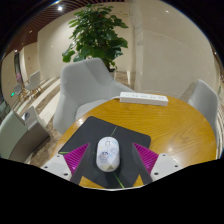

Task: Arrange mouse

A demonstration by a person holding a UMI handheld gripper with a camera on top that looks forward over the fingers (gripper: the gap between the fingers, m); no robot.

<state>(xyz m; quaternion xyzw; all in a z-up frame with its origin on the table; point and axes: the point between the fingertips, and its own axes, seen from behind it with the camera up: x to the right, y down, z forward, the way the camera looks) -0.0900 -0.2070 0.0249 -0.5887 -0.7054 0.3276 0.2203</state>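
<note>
1. Low in the frame's centre, a white mouse (107,153) lies on a dark mousepad (125,137), on a round wooden table (185,125).
2. The gripper (107,160) is spread wide; the mouse sits between its pink pads (79,156) with a gap on each side, resting on the mousepad.
3. A white power strip (143,98) lies beyond, mid-frame.
4. Grey chairs (85,80) stand around the table, with a leafy plant (98,35) at the top centre.

Office lounge — round table (185,125), chairs (88,82), potted plant (97,35).
</note>
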